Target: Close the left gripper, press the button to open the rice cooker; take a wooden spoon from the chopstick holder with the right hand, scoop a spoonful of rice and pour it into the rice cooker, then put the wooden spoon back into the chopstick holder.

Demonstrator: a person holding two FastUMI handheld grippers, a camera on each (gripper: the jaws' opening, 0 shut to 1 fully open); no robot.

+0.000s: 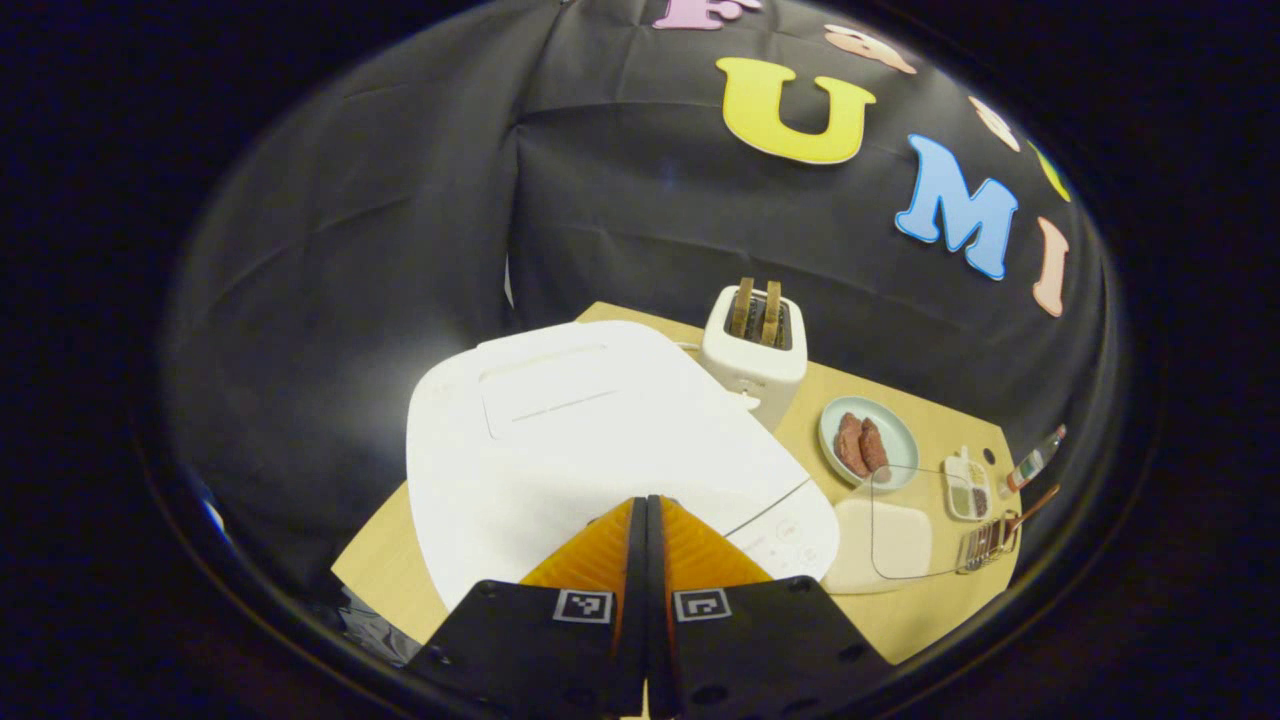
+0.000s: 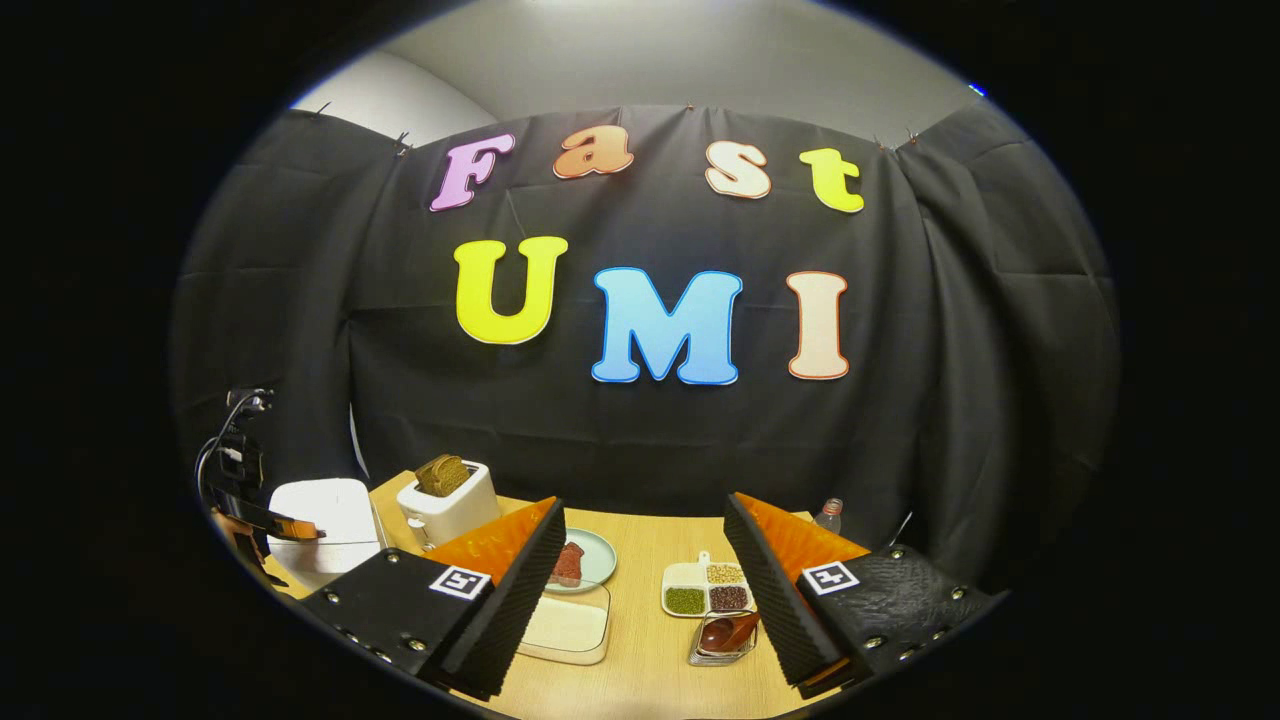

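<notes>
The white rice cooker (image 1: 600, 450), lid down, is seen at the table's (image 1: 900, 620) left end, directly below the left gripper (image 1: 646, 520), whose jaws are pressed together on nothing. Right of the cooker lie a toaster (image 1: 755, 350), a plate (image 1: 868, 440) and the chopstick holder (image 2: 722, 638) with the spoon (image 2: 728, 632). The right gripper (image 2: 645, 590) is held with jaws wide, above the table.

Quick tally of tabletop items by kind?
Appliances: 2, rice cooker, toaster
Dishes: 3, plate, divided tray, clear box
Holder with spoon: 1
Bottle: 1
Total: 7
</notes>
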